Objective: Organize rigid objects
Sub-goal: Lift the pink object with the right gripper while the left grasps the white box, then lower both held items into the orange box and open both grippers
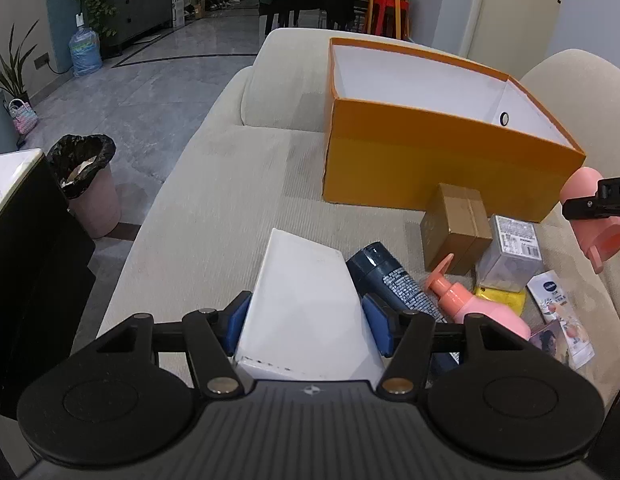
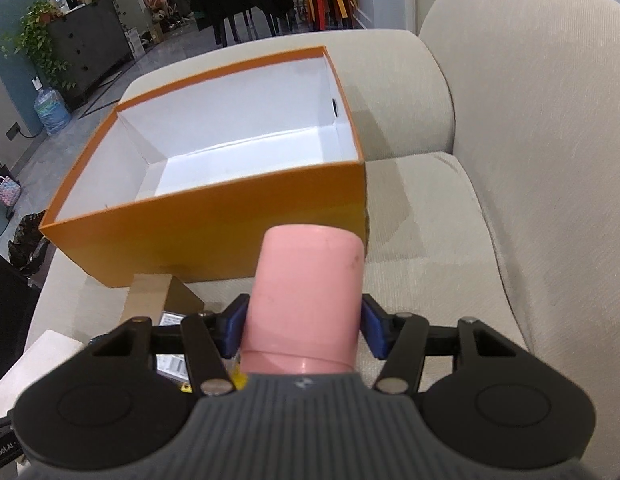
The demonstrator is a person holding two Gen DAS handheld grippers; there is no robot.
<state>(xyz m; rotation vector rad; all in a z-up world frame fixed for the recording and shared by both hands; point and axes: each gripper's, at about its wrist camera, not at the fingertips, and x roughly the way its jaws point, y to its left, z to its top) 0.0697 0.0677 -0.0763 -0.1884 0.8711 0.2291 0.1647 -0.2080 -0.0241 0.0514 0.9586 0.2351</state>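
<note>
My left gripper [image 1: 308, 326] holds a white flat box [image 1: 306, 292] between its blue pads, which press on both long sides. My right gripper [image 2: 304, 330] is shut on a pink cylindrical bottle [image 2: 310, 288], held bottom-forward just in front of the orange box [image 2: 214, 236]. That box is open, white inside and empty, and stands on the beige sofa. In the left wrist view the orange box [image 1: 430, 160] is at the upper right, and the pink bottle [image 1: 602, 236] hangs at the right edge, clamped by a black finger [image 1: 590, 204].
On the sofa seat [image 1: 214, 216] lie a dark blue tube [image 1: 390, 280], a pink pump bottle [image 1: 478, 308], a brown carton [image 1: 454, 232], a clear labelled box [image 1: 510, 252], a yellow item [image 1: 502, 298] and sachets [image 1: 558, 316]. A pink bin [image 1: 90, 188] stands on the floor at the left.
</note>
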